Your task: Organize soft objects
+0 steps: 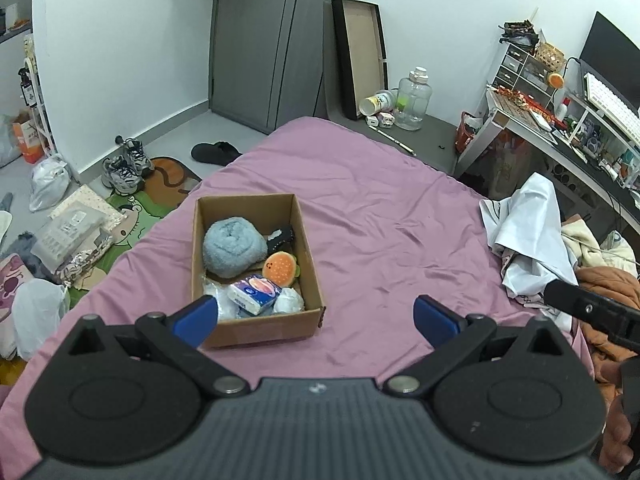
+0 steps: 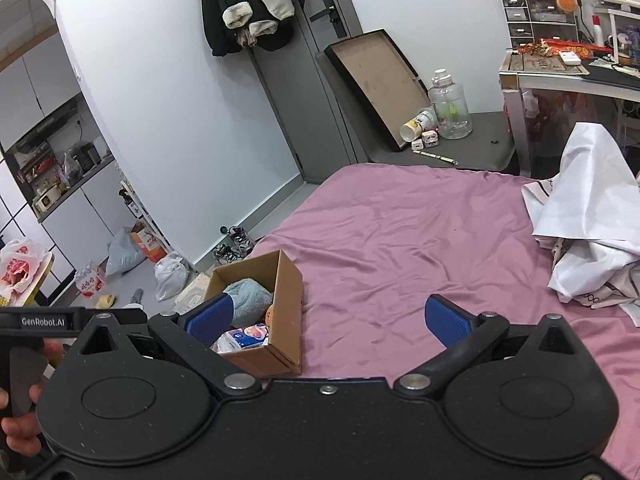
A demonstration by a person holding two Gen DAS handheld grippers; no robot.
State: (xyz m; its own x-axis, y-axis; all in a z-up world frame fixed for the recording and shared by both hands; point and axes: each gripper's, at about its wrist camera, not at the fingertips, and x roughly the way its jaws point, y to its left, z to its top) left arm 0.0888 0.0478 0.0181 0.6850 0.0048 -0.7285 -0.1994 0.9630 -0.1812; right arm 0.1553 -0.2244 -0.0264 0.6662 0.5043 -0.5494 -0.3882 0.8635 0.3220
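Both grippers empty, jaws spread: left gripper [image 1: 316, 318], right gripper [image 2: 328, 320]. Box [image 1: 256, 332] on bed [image 1: 380, 220], approx 11 o'clock of left gripper, holds blue towel [image 1: 232, 248], burger toy [image 1: 280, 267], tissue pack [image 1: 254, 294]. Sorting looks nearly done; next prob. pull back or find leftovers.

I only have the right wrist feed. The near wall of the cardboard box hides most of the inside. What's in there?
Observer: From the left wrist view, the box holds a rolled blue towel, an orange burger plush, a tissue pack and a small black item at the far side.
Operator: Anything white in there?
Observer: Yes, a white wad in the near right corner, beside the tissue pack.
Operator: Is the left tool holding anything?
Observer: No. The left tool is open and empty, hanging over the pink sheet in front of the box.
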